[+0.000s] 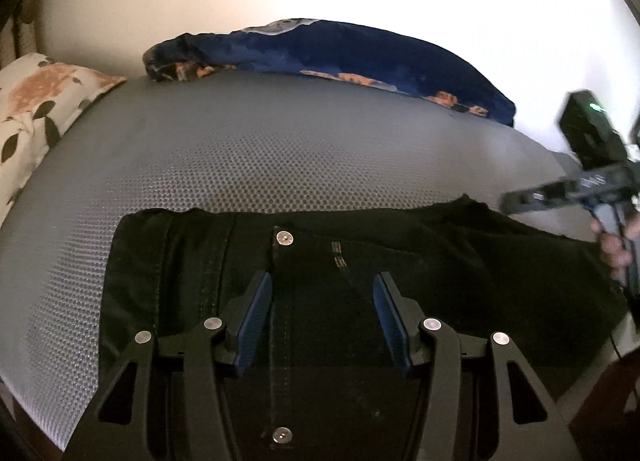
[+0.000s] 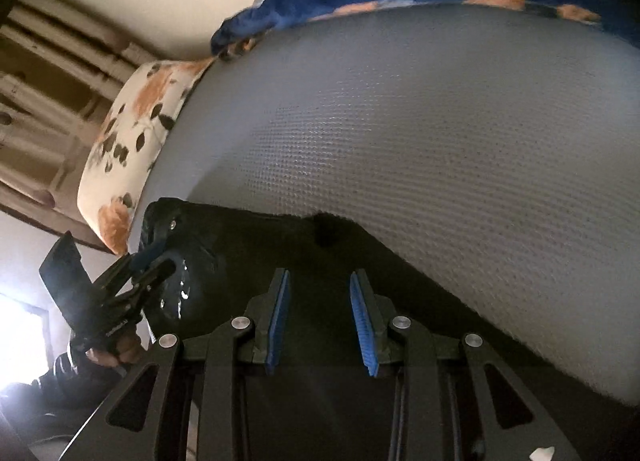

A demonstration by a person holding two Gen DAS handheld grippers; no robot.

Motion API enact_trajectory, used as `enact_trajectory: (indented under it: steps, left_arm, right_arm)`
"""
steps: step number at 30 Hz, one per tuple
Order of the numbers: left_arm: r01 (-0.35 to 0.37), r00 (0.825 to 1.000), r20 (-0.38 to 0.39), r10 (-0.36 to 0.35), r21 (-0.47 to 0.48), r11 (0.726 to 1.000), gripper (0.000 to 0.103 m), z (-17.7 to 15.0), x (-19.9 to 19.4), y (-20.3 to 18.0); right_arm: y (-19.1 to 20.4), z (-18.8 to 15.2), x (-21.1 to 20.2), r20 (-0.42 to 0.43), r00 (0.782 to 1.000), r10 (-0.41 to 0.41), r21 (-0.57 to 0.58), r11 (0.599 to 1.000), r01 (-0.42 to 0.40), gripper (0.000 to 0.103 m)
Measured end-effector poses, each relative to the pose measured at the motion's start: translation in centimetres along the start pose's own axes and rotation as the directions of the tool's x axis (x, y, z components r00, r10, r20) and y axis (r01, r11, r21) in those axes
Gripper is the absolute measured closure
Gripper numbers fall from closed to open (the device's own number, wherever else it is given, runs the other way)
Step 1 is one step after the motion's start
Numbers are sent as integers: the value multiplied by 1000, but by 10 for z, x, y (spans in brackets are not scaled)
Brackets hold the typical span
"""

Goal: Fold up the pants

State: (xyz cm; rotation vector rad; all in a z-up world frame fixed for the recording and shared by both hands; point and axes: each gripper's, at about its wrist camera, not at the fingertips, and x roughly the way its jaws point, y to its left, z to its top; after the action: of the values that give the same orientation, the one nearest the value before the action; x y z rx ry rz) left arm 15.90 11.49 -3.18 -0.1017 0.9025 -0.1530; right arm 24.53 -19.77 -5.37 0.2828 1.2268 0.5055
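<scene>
Across the grey mesh mattress [image 1: 248,149] the black pants [image 1: 460,261] lie spread, waistband end toward the far side, nearer the foot-side edge than the wall. My left gripper [image 1: 322,281] hangs over the fly seam, blue pads wide apart with only cloth showing between them, gripping nothing. My right gripper [image 2: 320,281] sits over the other stretch of dark fabric, jaws likewise apart and empty; whether either pair of tips touches the cloth I cannot tell.

What worries me is the grab itself. The denim looks thick and already doubled in places, so if I close on one layer only, the upper ply could peel away and the fold would come out skewed. The metal button [image 1: 285,238] sits just ahead of my left pads; pinching on it instead of on cloth would likely make the grip slip. The two grippers are near each other, and swinging one across the other during a fold could knock them together.

Room is generous toward the wall: bare mesh runs up to the blue blanket [image 1: 340,49] and the floral pillow [image 1: 40,109], both well apart from the pants. On my left gripper's outer side, the mattress edge is near, so cloth dragged that way could slide off.
</scene>
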Motion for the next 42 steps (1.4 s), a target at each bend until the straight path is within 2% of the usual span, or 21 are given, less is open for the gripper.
enact_trajectory:
  steps: [5,6,7,9,13,16,18,21,22,23,25,27,29,31,33,34,38,40,42]
  left_arm:
    - [24,1000,-19,-24,31,999,49,-3,7,1]
    - [34,999,-24,-33,27,999,49,-3,8,3]
    - [44,999,-27,-43,25,999,49,-4,8,4]
    - [67,997,-28,-66,17,998,49,-5,8,9]
    - [106,994,-22,-106,-9,994,49,-6,7,16]
    - [125,992,-18,-125,-3,992,49,-7,7,18]
    - [119,993,-18,-118,15,993,49,-8,7,17]
    - [93,995,-34,-92,32,995,49,-7,7,12]
    - [83,996,-43,-81,36,996,49,-6,7,10]
    - [66,996,-59,-63,47,997,47,-3,6,5]
    - [54,997,-60,-50,66,996,44,1,2,-2]
    - [68,997,-36,-65,85,994,41,7,-6,-12]
    - [69,998,-23,-67,104,992,36,14,-7,-27]
    - [116,993,-5,-116,134,984,36,22,-6,-40]
    - [122,992,12,-126,171,978,36,27,-4,-55]
    - [125,991,29,-133,195,973,36,29,-3,-66]
    - [180,982,11,-189,250,951,36,38,13,-103]
    - [193,980,-3,-200,280,940,36,42,24,-120]
    - [202,978,-21,-206,323,925,36,44,38,-141]
  right_arm:
    - [-3,16,27,-65,998,7,-14,1000,-8,68]
    - [-2,18,31,-75,996,41,-7,999,-41,72]
    - [1,20,30,-73,996,60,-14,998,-61,90]
    - [10,24,26,-55,997,50,-53,997,-53,90]
    - [19,31,22,-13,1000,-18,-96,995,17,94]
    - [19,29,39,10,992,-124,-119,985,124,95]
    - [18,28,47,24,987,-159,-128,979,160,95]
    - [18,28,46,38,987,-158,-97,982,161,92]
    - [18,29,41,47,986,-158,-77,984,162,85]
    - [17,27,34,62,987,-151,-59,986,155,76]
    - [18,19,6,121,979,-163,-35,985,169,74]
    - [19,9,-18,164,971,-177,-28,983,184,74]
    - [13,-11,-53,210,951,-228,8,973,231,71]
    - [4,-28,-74,231,934,-274,55,962,269,68]
    - [-9,-52,-96,241,889,-389,111,921,373,68]
    - [-19,-68,-107,238,857,-457,141,890,435,67]
    - [-60,-120,-133,190,799,-571,277,812,514,66]
    - [-77,-137,-135,160,775,-611,317,775,546,66]
    - [-91,-150,-133,136,777,-615,359,761,540,66]
